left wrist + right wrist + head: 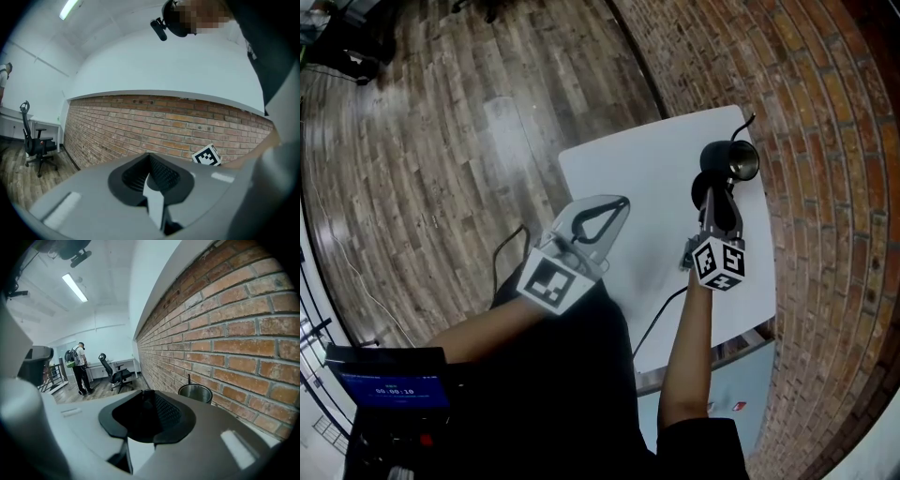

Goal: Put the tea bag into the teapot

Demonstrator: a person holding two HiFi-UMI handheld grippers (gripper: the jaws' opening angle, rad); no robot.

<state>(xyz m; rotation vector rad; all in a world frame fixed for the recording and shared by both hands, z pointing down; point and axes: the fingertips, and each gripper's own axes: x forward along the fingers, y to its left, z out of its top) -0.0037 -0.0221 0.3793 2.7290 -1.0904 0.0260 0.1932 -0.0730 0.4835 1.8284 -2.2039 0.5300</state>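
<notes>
A steel teapot with a thin dark handle stands at the far right corner of the white table; in the right gripper view the teapot sits just right of the jaw tips, against the brick wall. My right gripper points at it from the near side, jaw tips together, nothing seen between them. My left gripper hovers over the table's left part, its tips touching and empty. No tea bag shows in any view.
The brick wall runs close behind the table's far edge. A dark cable crosses the table's near edge. A person and an office chair stand far off on the wooden floor.
</notes>
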